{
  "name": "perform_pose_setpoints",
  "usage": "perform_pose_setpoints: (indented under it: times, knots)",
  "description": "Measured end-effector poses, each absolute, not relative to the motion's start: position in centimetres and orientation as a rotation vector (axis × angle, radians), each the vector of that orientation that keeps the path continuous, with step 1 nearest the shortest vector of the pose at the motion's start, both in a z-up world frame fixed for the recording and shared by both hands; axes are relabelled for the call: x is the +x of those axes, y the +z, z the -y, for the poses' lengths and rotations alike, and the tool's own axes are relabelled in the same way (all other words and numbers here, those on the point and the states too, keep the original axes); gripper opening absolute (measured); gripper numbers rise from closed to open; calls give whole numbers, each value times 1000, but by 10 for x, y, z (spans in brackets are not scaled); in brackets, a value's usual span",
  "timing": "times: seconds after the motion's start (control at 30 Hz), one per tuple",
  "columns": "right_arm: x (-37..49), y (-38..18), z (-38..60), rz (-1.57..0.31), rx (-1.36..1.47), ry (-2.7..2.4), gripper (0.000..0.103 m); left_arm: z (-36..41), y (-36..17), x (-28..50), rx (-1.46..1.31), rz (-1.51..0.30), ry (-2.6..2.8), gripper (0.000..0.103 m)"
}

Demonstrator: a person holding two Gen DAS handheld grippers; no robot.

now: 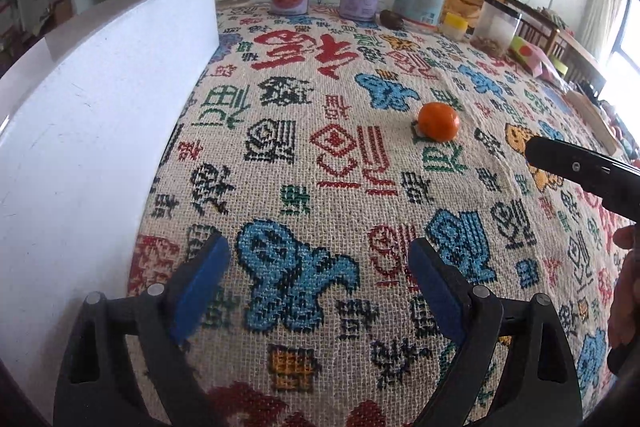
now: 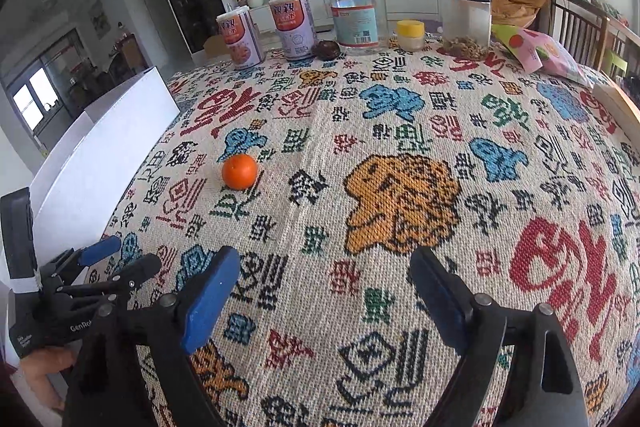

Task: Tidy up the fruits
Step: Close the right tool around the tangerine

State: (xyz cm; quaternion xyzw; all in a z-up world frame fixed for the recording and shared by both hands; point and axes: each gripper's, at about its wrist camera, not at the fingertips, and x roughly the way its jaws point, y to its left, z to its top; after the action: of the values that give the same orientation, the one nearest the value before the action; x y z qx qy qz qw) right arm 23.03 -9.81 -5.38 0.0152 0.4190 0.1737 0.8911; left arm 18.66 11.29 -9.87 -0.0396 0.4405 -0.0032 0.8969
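Orange mandarin [image 1: 438, 121] sat on woven tablecloth [image 1: 340, 187], well ahead and right of left gripper [image 1: 320, 267], ahead and left of right gripper [image 2: 324, 279]. Both grippers' jaws stood apart, nothing between them. White box [image 1: 100, 127] lay left.

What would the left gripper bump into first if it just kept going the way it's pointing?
Probably just the patterned tablecloth. The left gripper stands open and tilted down at bare cloth; nothing lies between its fingers. The orange sits off to the right of that line, though depth is hard to judge.
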Motion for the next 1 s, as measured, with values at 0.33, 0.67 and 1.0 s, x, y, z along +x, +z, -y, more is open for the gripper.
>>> perform_pose_setpoints:
  times: [0.33, 0.67, 1.0]
  knots:
    - [283, -83, 6, -941, -102, 451, 44, -107, -101, 188, -41, -924, 10, 93]
    - [245, -56, 76, -875, -50, 343, 30, -104, -101, 190, -25, -929, 14, 94]
    - [201, -63, 230, -904, -87, 60, 30, -104, -101, 190, -21, -929, 16, 95]
